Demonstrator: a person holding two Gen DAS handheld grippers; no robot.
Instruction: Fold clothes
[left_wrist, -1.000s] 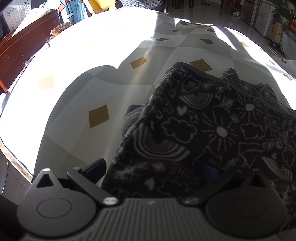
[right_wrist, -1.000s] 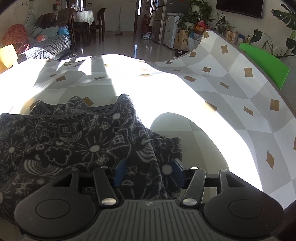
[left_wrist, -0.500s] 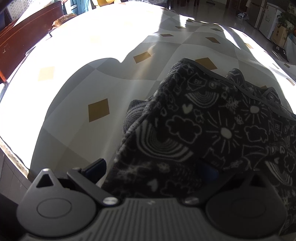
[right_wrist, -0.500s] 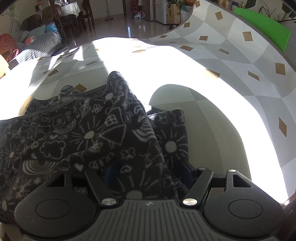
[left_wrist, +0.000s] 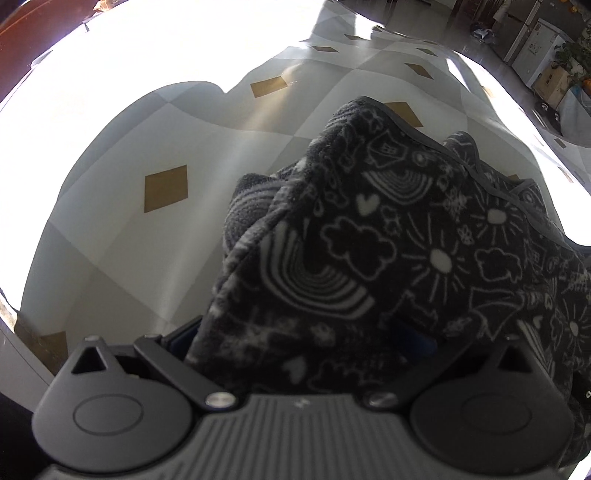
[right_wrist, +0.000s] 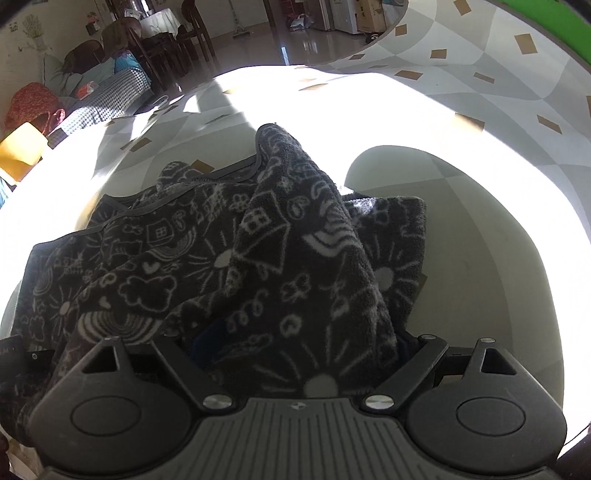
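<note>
We see the dark fleece garment with white doodle print (left_wrist: 388, 258) lying bunched on a counter covered in a grey-and-white checked cloth with tan diamonds (left_wrist: 147, 236). Left of the garment, in the left wrist view, the cloth runs bare and partly sunlit up to the counter's near-left edge; in the right wrist view (right_wrist: 258, 266) bare cloth (right_wrist: 480, 258) stretches right of the garment and beyond it toward the far rim, with a green board (right_wrist: 546, 26) at the upper right. Both tools point steeply down at the fabric. Our left hand-held gripper (left_wrist: 295, 343) has its fingers spread wide, the left finger's blue pad (left_wrist: 184, 338) just beside the fabric's edge, the other mostly buried under a fold; we cannot tell whether it grips. Our right hand-held gripper (right_wrist: 299, 343) has just been opening its jaws, which stand wide with a thick ridge of the garment draped between them, released rather than pinched.
</note>
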